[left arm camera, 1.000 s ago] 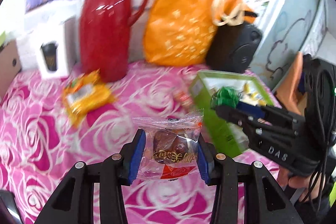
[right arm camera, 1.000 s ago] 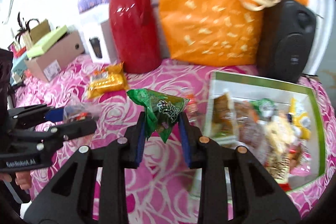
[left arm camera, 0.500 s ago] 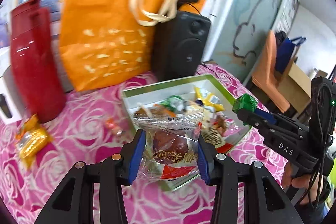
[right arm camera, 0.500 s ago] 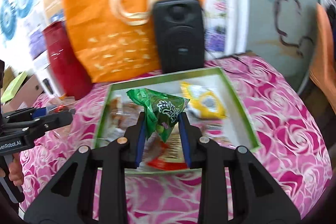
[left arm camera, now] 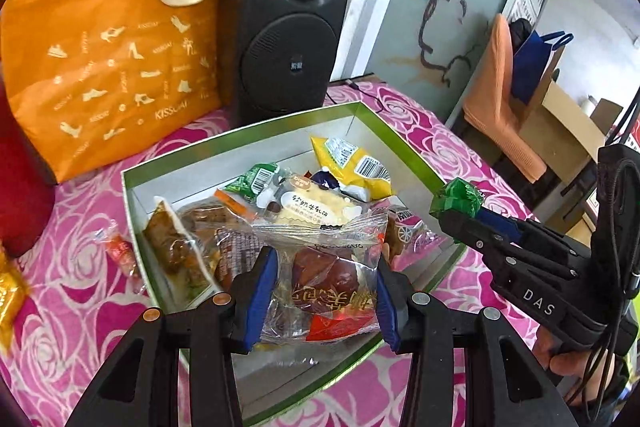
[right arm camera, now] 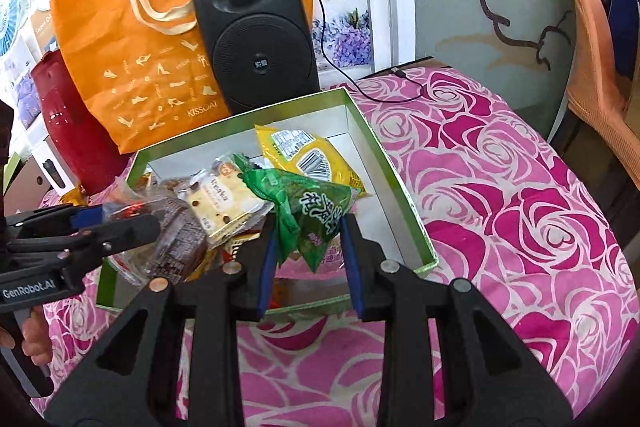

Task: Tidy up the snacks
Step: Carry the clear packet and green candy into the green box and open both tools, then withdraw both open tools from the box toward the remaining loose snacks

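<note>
Rose-print tablecloth (right arm camera: 500,187) bears green box (right arm camera: 404,195) full of snack packets (left arm camera: 312,203).

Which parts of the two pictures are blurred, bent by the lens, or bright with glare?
Left wrist view: sharp centre, straight wall edges bow near the rim, window light washes out the top right, clear plastic snack packet shows small glints. Right wrist view: sharp, corners vignetted black, green-rimmed cardboard box looks skewed.

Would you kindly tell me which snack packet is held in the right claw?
The green packet with white lettering; the left claw holds a clear packet showing a brown pastry.
</note>
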Tool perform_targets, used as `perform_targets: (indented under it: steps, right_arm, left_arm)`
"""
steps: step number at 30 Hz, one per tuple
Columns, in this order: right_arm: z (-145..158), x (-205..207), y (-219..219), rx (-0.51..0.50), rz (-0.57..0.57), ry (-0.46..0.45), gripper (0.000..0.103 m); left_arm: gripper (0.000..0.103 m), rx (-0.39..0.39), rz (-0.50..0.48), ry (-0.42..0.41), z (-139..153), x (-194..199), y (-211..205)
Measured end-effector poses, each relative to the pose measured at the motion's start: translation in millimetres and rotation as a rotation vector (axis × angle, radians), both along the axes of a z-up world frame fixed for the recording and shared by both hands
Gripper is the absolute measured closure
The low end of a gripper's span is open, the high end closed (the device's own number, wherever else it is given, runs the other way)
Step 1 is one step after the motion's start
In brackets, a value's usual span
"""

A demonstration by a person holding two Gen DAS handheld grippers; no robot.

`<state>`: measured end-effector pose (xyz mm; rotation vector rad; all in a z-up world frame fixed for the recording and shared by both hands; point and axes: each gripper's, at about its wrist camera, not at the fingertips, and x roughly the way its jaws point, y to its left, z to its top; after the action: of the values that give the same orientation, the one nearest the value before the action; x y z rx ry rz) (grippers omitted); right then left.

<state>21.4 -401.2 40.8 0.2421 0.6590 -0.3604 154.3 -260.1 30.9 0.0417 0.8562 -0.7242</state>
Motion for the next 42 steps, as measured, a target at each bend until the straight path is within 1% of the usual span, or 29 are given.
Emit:
perform_targets:
  steps: [4, 6, 7, 8, 9, 10, 11, 13, 18, 21, 25, 32, 36, 40, 42]
  right_arm:
    - [-4, 10, -2, 0.000, 0.018, 0.001, 0.070]
    - [-7, 15, -2, -0.001, 0.039, 0.007, 0.067]
    - [-10, 18, -2, -0.008, 0.052, 0.015, 0.066]
    - [-11, 19, -1, -0.017, 0.063, 0.018, 0.058]
    - [-12, 19, 1, -0.032, 0.067, 0.019, 0.028]
    - [-14, 19, 3, -0.049, 0.065, 0.019, 0.011]
    - [-14, 18, 5, -0.060, 0.064, 0.012, 0.000]
    - [-13, 15, 6, -0.068, 0.068, -0.002, 0.000]
    - [-12, 14, 5, -0.068, 0.047, 0.006, 0.000]
    - [-11, 12, 8, -0.064, 0.046, 0.009, 0.000]
    - [-7, 12, 17, -0.086, 0.056, 0.012, 0.000]
    - [3, 11, 32, -0.112, 0.071, 0.005, 0.000]
    - [6, 11, 44, -0.121, 0.087, 0.009, 0.000]
    - [8, 14, 56, -0.116, 0.111, 0.016, 0.000]
    - [9, 17, 66, -0.103, 0.129, 0.026, 0.000]
  left_arm:
    - [0.057, 0.008, 0.012, 0.010, -3, 7, 0]
    - [0.055, 0.007, 0.023, 0.005, -3, 10, 3]
    - [0.047, 0.006, 0.029, -0.003, -3, 11, 5]
    - [0.037, 0.009, 0.039, -0.007, -4, 12, 7]
    - [0.016, 0.014, 0.058, -0.013, -3, 13, 9]
    - [0.011, 0.012, 0.088, -0.035, -2, 12, 13]
    - [0.011, 0.006, 0.112, -0.066, 0, 11, 17]
    - [0.009, 0.022, 0.124, -0.075, 1, 12, 19]
    - [0.009, 0.031, 0.148, -0.065, -1, 14, 25]
    - [0.009, 0.031, 0.150, -0.064, -1, 11, 30]
    - [0.009, 0.028, 0.150, -0.077, 3, 4, 34]
    - [0.009, 0.012, 0.162, -0.102, 12, -8, 49]
    - [0.009, -0.001, 0.177, -0.101, 15, -12, 60]
    - [0.009, -0.007, 0.187, -0.090, 14, -17, 78]
    - [0.009, -0.024, 0.190, -0.090, 14, -20, 91]
